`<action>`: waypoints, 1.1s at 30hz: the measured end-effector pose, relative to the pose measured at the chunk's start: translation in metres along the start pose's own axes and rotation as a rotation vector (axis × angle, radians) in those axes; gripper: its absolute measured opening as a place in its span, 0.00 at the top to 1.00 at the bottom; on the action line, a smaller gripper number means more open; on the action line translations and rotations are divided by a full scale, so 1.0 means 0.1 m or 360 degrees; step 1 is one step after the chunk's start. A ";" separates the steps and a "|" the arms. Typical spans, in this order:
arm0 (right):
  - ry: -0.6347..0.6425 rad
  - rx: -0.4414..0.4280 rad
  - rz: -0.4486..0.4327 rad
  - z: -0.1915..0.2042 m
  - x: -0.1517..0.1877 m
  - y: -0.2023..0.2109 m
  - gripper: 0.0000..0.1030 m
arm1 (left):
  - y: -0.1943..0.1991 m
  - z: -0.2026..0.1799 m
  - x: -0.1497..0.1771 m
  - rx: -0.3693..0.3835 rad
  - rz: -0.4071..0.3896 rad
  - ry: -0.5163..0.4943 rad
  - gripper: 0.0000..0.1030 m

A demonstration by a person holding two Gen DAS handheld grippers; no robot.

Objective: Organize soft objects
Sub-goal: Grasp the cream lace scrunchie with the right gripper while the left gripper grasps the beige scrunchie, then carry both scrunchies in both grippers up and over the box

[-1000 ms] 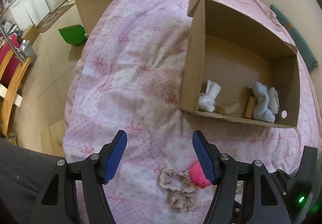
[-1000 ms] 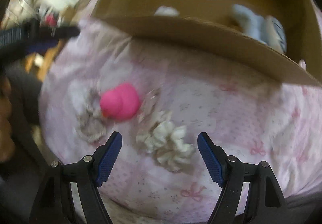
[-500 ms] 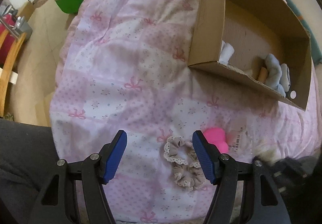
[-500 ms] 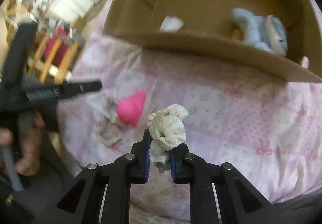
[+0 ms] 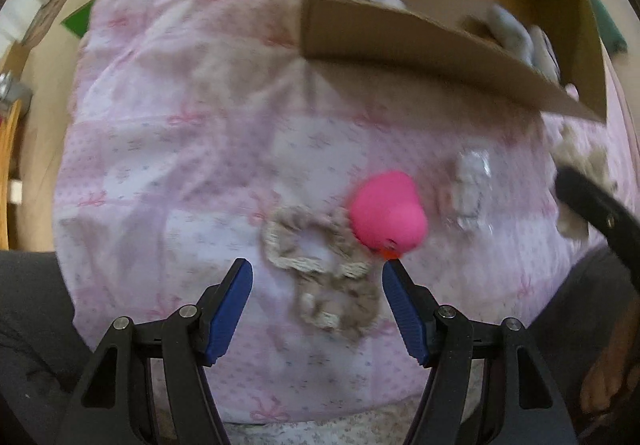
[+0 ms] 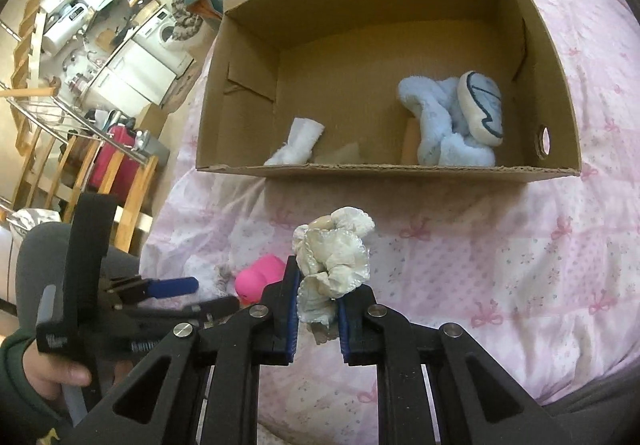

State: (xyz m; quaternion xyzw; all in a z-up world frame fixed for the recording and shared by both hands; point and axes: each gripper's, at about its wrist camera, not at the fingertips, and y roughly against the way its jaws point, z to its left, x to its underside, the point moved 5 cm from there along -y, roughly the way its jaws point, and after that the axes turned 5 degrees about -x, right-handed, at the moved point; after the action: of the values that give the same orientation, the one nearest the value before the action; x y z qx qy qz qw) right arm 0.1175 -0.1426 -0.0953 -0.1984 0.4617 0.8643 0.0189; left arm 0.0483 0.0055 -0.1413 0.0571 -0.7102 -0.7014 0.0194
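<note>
My right gripper (image 6: 316, 285) is shut on a cream white scrunchie (image 6: 334, 257), held above the pink quilt in front of the open cardboard box (image 6: 400, 169). The box holds a light blue plush toy (image 6: 444, 125) and a white cloth roll (image 6: 300, 141). My left gripper (image 5: 318, 273) is open, low over a beige lace scrunchie (image 5: 320, 265) lying on the quilt between its fingers. A pink rubber duck (image 5: 388, 215) lies just beyond its right finger and also shows in the right wrist view (image 6: 260, 277). The left gripper appears there at lower left (image 6: 176, 287).
A small clear plastic tag (image 5: 472, 185) lies on the quilt right of the duck. The pink quilt (image 6: 500, 265) covers a bed. Off the bed's left side are a wooden chair with a red bag (image 6: 116, 161) and kitchen units (image 6: 132, 45).
My right gripper closed on the white scrunchie and lifted it off the quilt towards the box. My left gripper moved down and forward over the beige scrunchie, staying open.
</note>
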 end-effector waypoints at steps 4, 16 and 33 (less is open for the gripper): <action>0.0006 0.0020 0.0006 -0.01 0.01 -0.05 0.83 | -0.09 -0.15 0.06 -0.0010 0.0053 -0.0109 0.37; 0.0023 0.0056 0.0014 0.01 0.03 -0.10 0.83 | -0.23 -0.05 -0.05 -0.0116 0.0072 -0.0048 0.88; 0.0020 0.0039 -0.0026 -0.01 0.03 0.02 0.83 | 0.51 0.26 -0.35 -0.0065 -0.0473 0.0167 0.90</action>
State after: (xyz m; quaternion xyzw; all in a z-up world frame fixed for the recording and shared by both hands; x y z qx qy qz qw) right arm 0.1147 -0.1447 -0.0949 -0.2074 0.4707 0.8572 0.0253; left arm 0.0771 0.0351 -0.0888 0.1977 -0.6775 -0.7070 -0.0465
